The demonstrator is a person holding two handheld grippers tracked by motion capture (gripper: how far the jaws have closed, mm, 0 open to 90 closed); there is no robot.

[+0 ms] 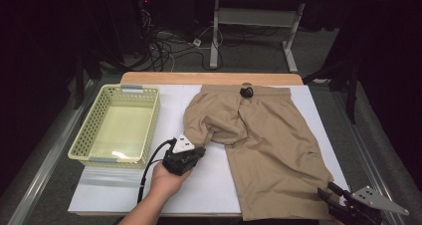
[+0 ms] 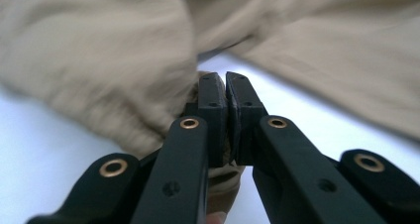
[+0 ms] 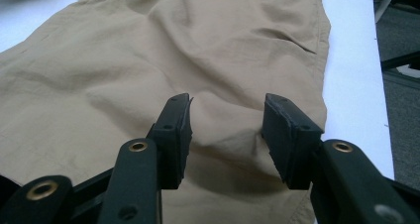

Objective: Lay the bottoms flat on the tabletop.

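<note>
left gripper (image 1: 203, 146) fingers pinching shorts (image 1: 268, 135) hem; right gripper (image 1: 326, 194) agape

Lab workspace: white-topped table (image 1: 124, 195), tangled floor cables (image 1: 164, 51), metal desk frames (image 1: 215, 31)

One pair of tan shorts (image 1: 263, 135) was on the worktop (image 1: 209, 185), with one black drawstring knot (image 1: 246, 91) at its waistband. One yellow-green plastic basket (image 1: 117, 125) sat at the left. Two grippers were in frame: left gripper (image 1: 199, 148) and right gripper (image 1: 331, 190). One hand (image 1: 166, 180) was visible, on the left gripper. Behind the worktop was one tangle of cables (image 1: 166, 48) on the floor; single cables too small to count.
</note>
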